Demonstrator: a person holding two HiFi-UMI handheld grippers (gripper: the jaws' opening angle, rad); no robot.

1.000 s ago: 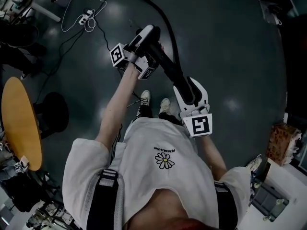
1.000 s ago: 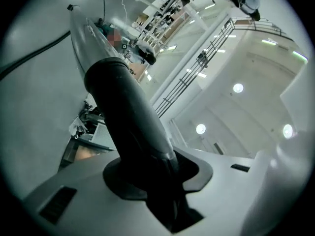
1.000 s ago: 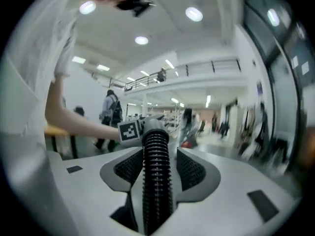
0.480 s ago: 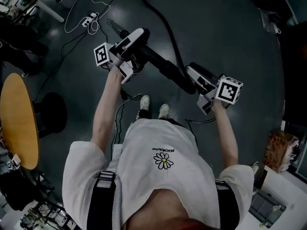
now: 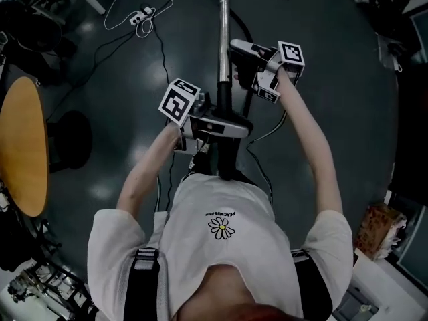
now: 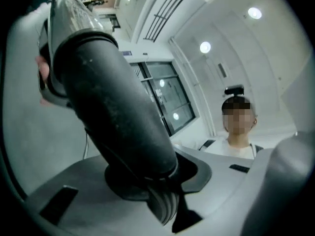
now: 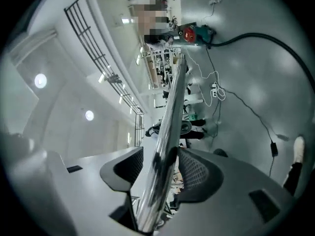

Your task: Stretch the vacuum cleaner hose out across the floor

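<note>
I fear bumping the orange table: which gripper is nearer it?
Left. The left gripper, its jaws just tightened on the black handle, is right of the table; the right gripper, on the metal tube, farther right.

Shiny chrome tube (image 5: 223, 39): swings from slanting to straight away from the white T-shirt (image 5: 200, 259).
Left gripper (image 5: 234, 128): moves close to the T-shirt, jaws just closing tighter on the thick black plastic handle (image 6: 113, 112).
Right gripper (image 5: 235, 48): moves farther from the T-shirt, onto the tube.
</note>
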